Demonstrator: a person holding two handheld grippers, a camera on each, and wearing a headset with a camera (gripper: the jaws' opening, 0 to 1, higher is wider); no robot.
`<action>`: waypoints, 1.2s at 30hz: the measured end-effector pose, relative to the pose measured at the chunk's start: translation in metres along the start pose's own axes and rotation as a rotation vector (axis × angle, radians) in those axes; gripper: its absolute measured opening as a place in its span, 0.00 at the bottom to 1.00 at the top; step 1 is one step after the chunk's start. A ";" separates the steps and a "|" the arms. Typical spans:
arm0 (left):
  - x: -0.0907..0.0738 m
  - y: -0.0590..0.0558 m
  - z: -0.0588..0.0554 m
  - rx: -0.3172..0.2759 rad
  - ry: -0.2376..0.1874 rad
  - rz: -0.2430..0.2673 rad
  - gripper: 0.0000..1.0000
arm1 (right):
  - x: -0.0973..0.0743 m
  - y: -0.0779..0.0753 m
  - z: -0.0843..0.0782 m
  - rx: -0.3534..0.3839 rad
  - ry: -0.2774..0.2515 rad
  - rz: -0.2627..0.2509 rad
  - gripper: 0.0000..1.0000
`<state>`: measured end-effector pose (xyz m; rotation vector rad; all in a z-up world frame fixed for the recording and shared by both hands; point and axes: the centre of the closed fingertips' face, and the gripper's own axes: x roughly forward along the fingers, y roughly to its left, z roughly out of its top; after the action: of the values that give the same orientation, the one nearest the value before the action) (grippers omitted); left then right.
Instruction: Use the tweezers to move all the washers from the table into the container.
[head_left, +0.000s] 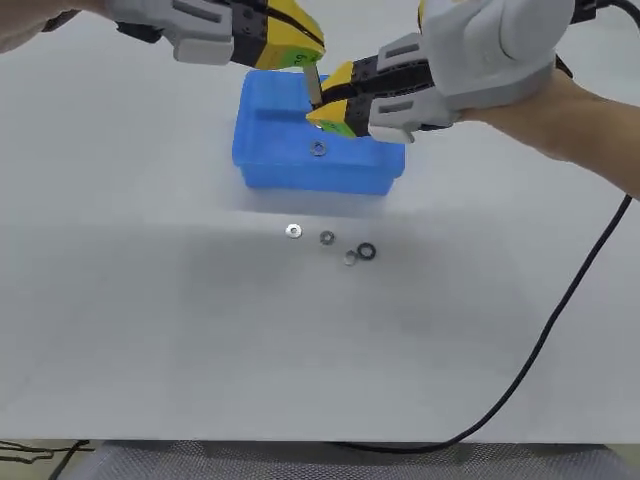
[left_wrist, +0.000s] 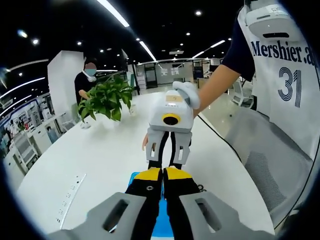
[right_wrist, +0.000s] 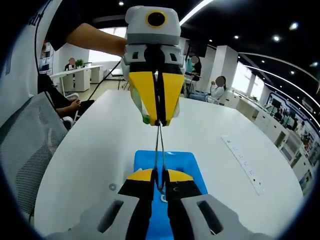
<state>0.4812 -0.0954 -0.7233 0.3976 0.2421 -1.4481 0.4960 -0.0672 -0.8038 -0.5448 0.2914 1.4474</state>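
**Fig.** Both my pairs of jaws are closed on the thin grey metal tweezers. My left gripper pinches the upper end and my right gripper the lower, above the rectangular blue plastic container. One small silver washer lies inside it. Three silver washers and one dark ring washer lie in a loose row on the white table, just in front of the container.

Risk: with two grips on one slim tool, an uneven pull or an early release could twist the tweezers or drop them into the container.

The head view gives the loose washers. The right gripper view gives the tweezers strung between opposed jaws. The left gripper view gives my right gripper head-on. Whether the tips carry a washer, I cannot tell.
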 end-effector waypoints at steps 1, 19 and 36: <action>0.002 0.002 -0.005 -0.010 0.005 -0.002 0.05 | 0.003 -0.002 -0.005 0.003 0.005 0.002 0.09; 0.024 0.010 -0.042 -0.060 0.055 -0.024 0.05 | 0.025 -0.005 -0.044 0.067 0.048 0.019 0.10; 0.024 0.004 -0.037 -0.042 0.060 -0.022 0.05 | 0.021 0.000 -0.039 0.061 0.054 -0.006 0.12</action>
<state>0.4911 -0.1022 -0.7663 0.4059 0.3258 -1.4512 0.5037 -0.0699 -0.8477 -0.5359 0.3755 1.4152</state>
